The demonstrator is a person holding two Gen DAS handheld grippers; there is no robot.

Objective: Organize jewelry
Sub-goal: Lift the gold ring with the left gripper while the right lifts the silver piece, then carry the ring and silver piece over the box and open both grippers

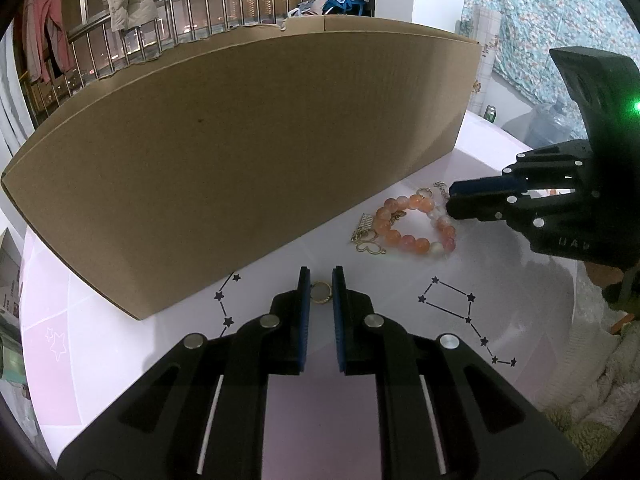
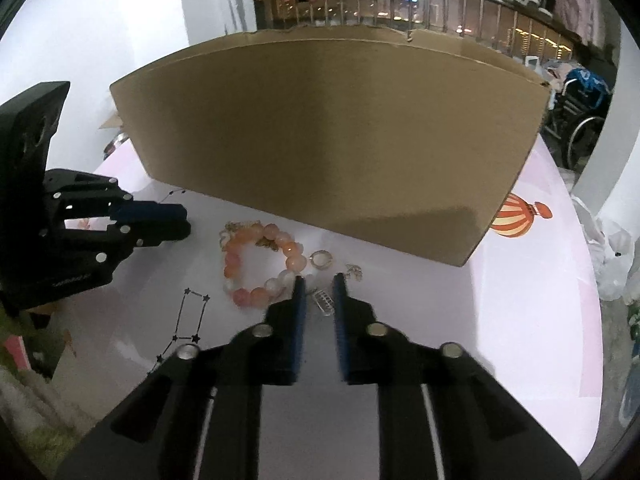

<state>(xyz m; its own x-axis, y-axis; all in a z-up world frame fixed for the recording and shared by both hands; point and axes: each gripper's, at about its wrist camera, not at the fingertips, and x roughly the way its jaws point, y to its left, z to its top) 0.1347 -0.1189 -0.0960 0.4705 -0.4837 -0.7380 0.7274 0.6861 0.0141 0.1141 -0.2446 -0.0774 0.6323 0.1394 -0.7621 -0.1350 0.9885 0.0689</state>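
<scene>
An orange and white bead bracelet (image 1: 416,224) lies on the white table by the cardboard box (image 1: 248,160); it also shows in the right wrist view (image 2: 260,264). Gold charms and chain (image 1: 366,240) lie against it. A gold ring (image 1: 321,293) sits on the table between the fingers of my left gripper (image 1: 321,284), which is open around it. My right gripper (image 2: 319,284) is open over a small silver comb-shaped charm (image 2: 324,302). Another gold ring (image 2: 321,260) and a bit of chain (image 2: 354,271) lie just beyond its tips. The right gripper also shows in the left wrist view (image 1: 450,196).
The tall box (image 2: 328,140) walls off the back of the table. The table (image 1: 400,280) has printed star constellations (image 1: 460,308) and a balloon picture (image 2: 516,216). A fluffy fabric (image 1: 600,380) lies off the right edge. A railing and hanging clothes stand behind.
</scene>
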